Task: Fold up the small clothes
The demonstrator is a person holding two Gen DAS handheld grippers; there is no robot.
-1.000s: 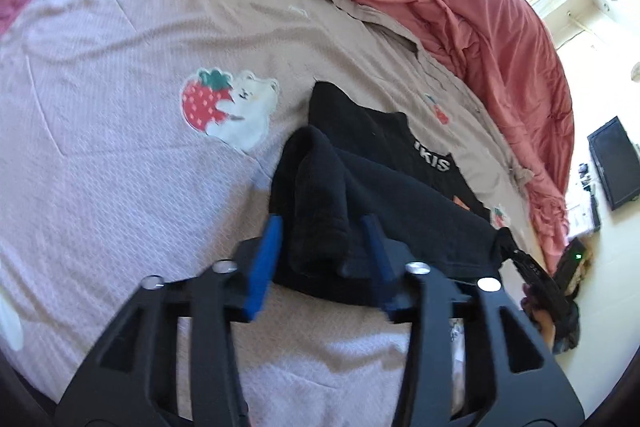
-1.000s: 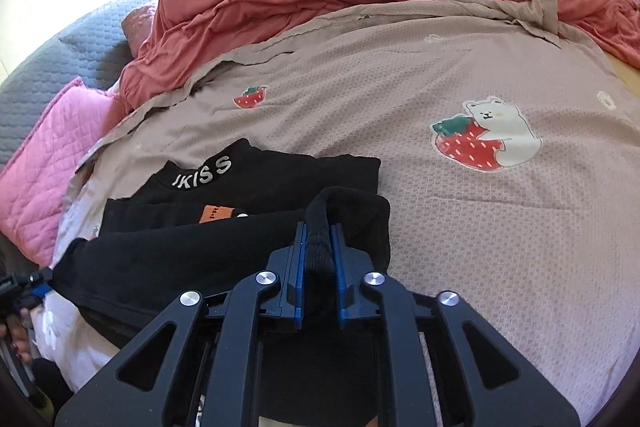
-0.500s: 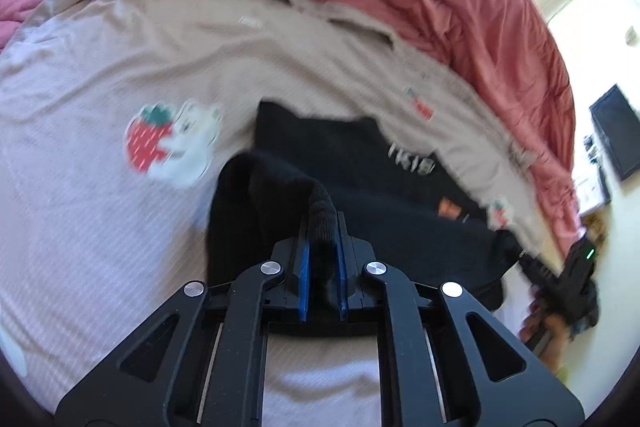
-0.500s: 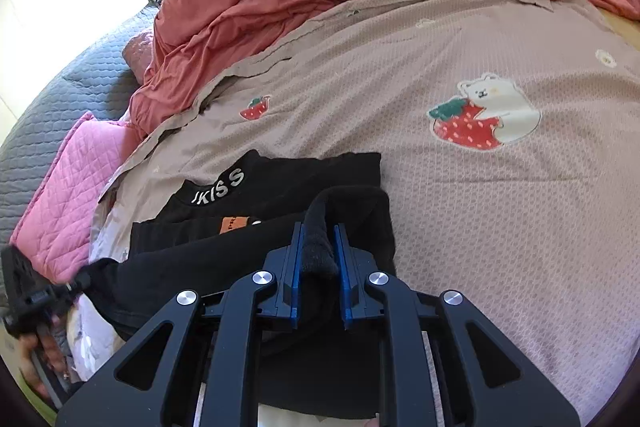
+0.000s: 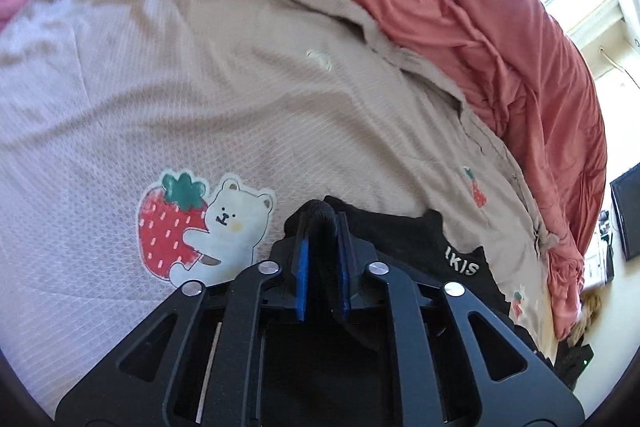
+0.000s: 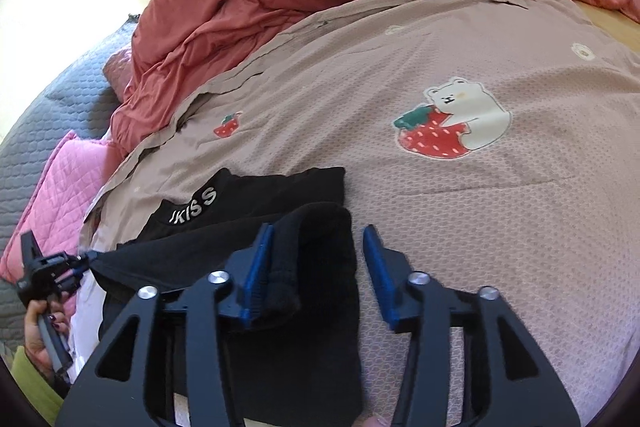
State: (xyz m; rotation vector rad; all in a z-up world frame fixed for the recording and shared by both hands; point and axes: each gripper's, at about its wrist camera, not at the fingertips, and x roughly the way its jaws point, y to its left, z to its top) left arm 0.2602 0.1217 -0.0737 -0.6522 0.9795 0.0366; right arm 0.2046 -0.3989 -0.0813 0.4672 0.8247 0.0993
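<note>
Left wrist: left gripper (image 5: 323,233) clamping a bunched fold of the black knit garment (image 5: 394,239), soft and thick, lying on the beige waffle-textured sheet (image 5: 224,99) beside the strawberry-bear patch (image 5: 200,223), rumpled red duvet (image 5: 500,27) behind. Right wrist: right gripper (image 6: 318,259) just opening, jaws standing apart, ribbed cuff resting against the left pad only, garment (image 6: 256,195) lying partly doubled over near the bed edge. Looking about midway, first fold landing, flattening and further folds still remaining.
</note>
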